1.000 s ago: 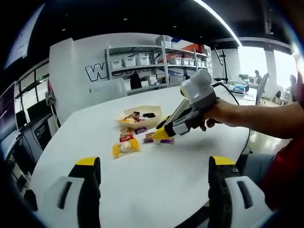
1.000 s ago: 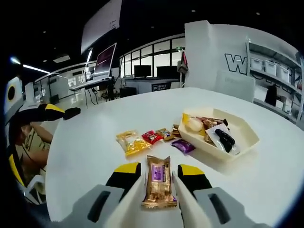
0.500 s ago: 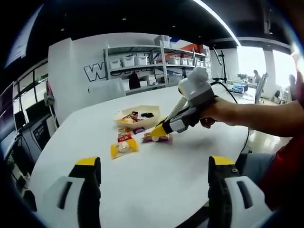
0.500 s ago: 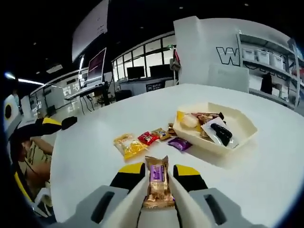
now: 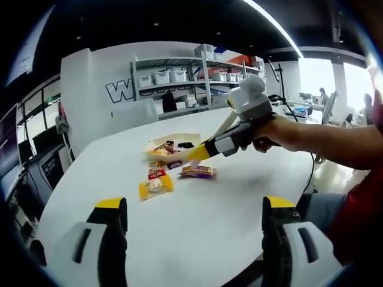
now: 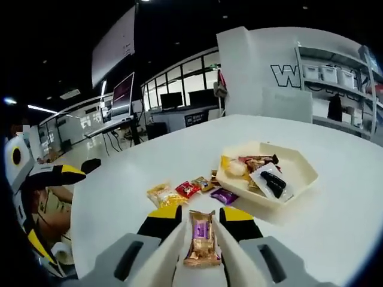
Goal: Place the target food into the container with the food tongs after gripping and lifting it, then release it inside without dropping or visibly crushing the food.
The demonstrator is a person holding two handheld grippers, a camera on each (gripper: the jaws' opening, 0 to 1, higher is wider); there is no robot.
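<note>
Snack bar (image 6: pixel 201 238) seen between right claw (image 6: pixel 200 222) jaws, apparently on table (image 6: pixel 335 215); grip not confirmed. Tray (image 6: pixel 299 173) ahead-right of claw, partly filled. Lift, carry, release left. Left claw (image 5: pixel 194 209) held wide, empty.

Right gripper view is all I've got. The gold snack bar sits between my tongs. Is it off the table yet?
Observer: It doesn't look like it. In the left gripper view the snack bar lies flat on the table, and the right gripper is above it with bare table showing between them.
Operator: Is my left gripper open?
Observer: Yes. The left gripper has its jaws wide apart over the near table, with nothing between them.
Operator: Anything close to the bar on that side?
Observer: A yellow packet lies beside it, apart from it.
</note>
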